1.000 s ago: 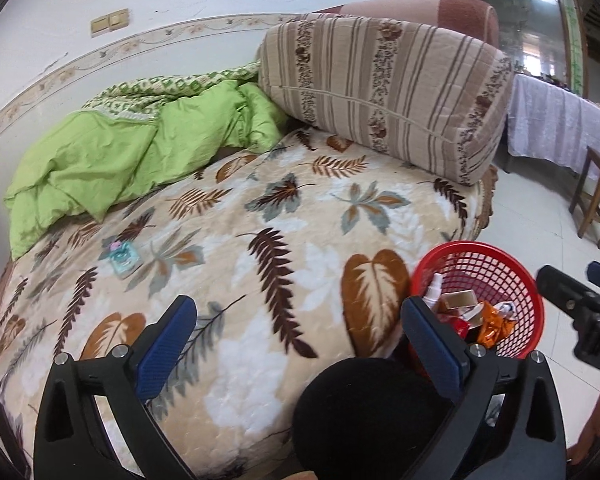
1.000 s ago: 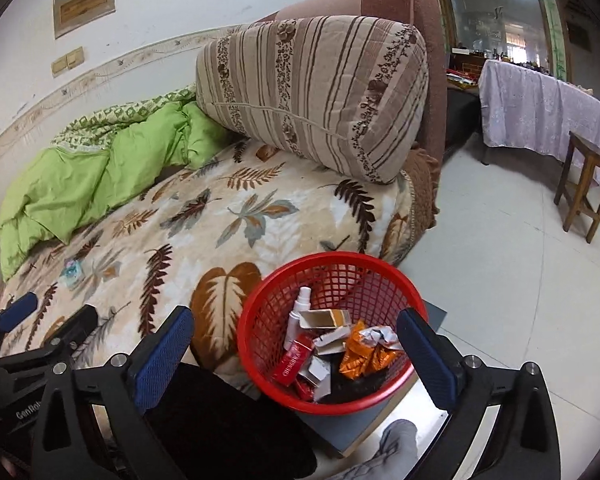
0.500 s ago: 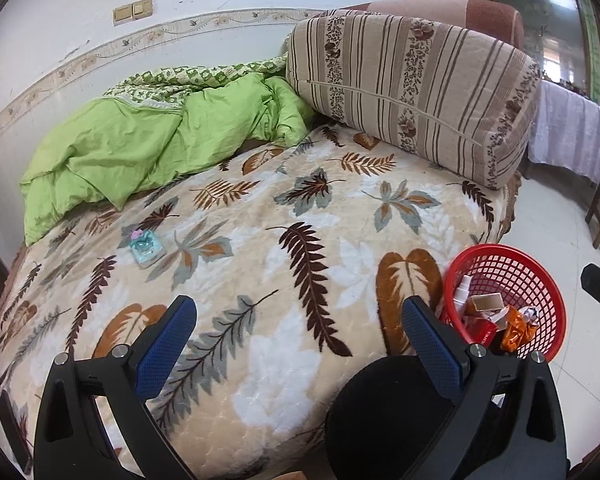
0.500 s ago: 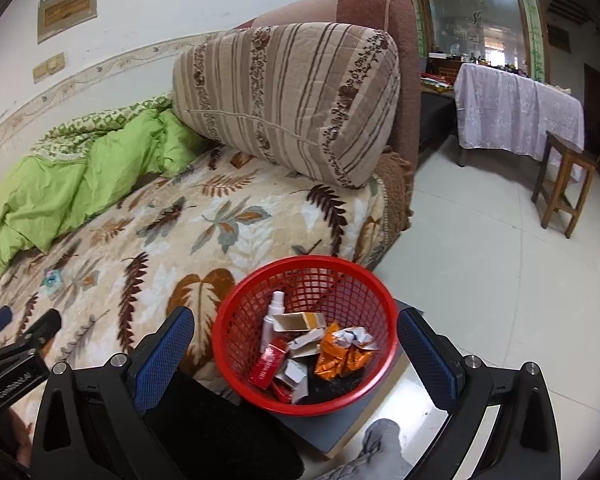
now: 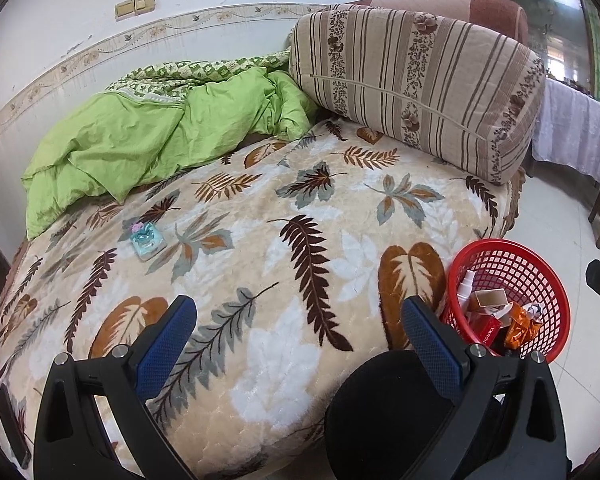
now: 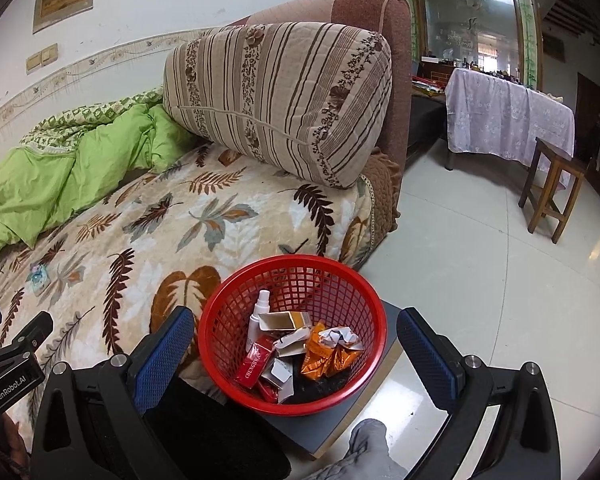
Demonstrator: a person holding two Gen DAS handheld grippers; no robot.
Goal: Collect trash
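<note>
While my left gripper (image 5: 298, 344) hangs over the leaf-print blanket (image 5: 284, 248) with its jaws wide apart and nothing between them, the small teal packet (image 5: 147, 239) lies flat on that blanket well ahead and to the left, near the crumpled green quilt (image 5: 140, 140). Its long axis runs on a slant, from near left to far right in my left view; which end is its top I cannot tell.

My right gripper (image 6: 296, 350) is likewise spread and empty, hovering above the red basket (image 6: 236, 304). The basket stands on a dark grey board (image 6: 324, 424) just beside the bed's edge and holds a white spray bottle (image 6: 259, 314), a red carton (image 6: 254, 362), an orange wrapper (image 6: 324, 356) and crumpled paper (image 6: 339, 336).

A striped bolster (image 6: 284, 100) leans at the brown headboard (image 6: 372, 12). Beyond, on the pale tiled floor (image 6: 480, 280), stand a cloth-covered table (image 6: 508, 116) and a wooden stool (image 6: 552, 192).
</note>
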